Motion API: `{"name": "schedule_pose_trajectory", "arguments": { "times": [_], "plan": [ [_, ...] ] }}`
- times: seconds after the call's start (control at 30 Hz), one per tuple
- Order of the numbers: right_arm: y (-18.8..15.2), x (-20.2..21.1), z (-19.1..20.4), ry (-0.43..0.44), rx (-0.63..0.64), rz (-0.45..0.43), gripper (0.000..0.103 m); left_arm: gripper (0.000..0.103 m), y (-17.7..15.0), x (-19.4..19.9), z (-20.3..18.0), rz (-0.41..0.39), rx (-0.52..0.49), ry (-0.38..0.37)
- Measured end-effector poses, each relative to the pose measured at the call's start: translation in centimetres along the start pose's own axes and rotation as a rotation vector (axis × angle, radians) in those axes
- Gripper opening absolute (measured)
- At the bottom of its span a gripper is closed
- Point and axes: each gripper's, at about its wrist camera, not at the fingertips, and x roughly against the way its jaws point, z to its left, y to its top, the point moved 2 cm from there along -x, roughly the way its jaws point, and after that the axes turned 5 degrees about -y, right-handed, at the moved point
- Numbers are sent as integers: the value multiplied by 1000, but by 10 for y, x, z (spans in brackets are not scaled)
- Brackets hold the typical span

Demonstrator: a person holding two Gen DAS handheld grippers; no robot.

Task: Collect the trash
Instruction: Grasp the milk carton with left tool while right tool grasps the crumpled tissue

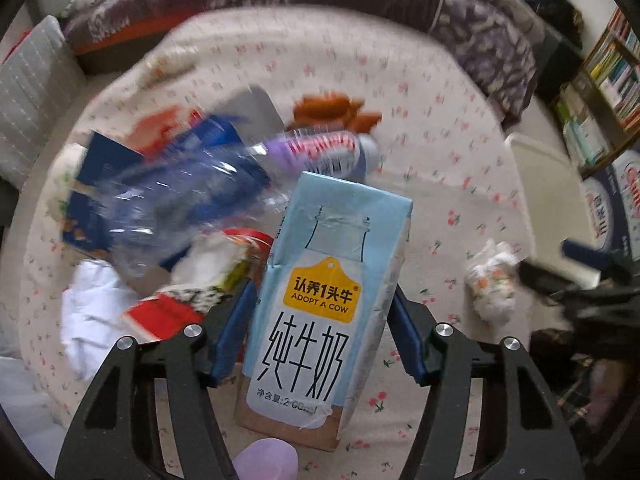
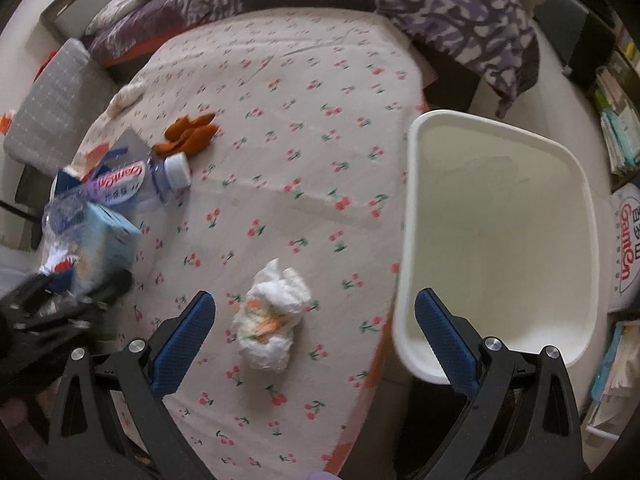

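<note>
my left claw [image 1: 322, 324] clamps one milk carton [image 1: 324, 292]. right claw [image 2: 316, 340] gapes empty; only its view shows the white bin [image 2: 500, 240] whole, one tissue wad [image 2: 272, 320] lower centre.

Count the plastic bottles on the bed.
2. A purple-labelled capped bottle lies near the orange scraps; a crushed clear bottle sits atop the trash heap beside it. Others may be buried in the heap.

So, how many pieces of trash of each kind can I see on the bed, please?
Milk carton, held in the left tool: 1
Plastic bottles: 2
Crumpled paper wad: 1
Orange peel pile: 1
Total: 5, not counting the blurred wrappers.
</note>
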Motion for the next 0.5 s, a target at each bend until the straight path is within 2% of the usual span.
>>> {"name": "schedule_pose_trajectory", "arguments": {
  "times": [0.1, 0.23, 0.33, 0.4, 0.5],
  "plan": [
    [-5, -10, 13, -9, 29, 25, 94, 61, -8, 22, -5, -85, 3, -12],
    [-12, -26, 26, -3, 52, 76, 78, 61, -21, 40, -13, -158, 7, -20],
    [-15, -36, 32, -17, 66, 101, 70, 61, -24, 48, -15, -185, -1, -24],
    [-14, -35, 35, -38, 81, 75, 67, 61, -27, 50, -16, -193, -10, -23],
    [-12, -34, 36, -52, 88, 47, 46, 61, -29, 49, -17, -199, -16, -11]
  ]
}}
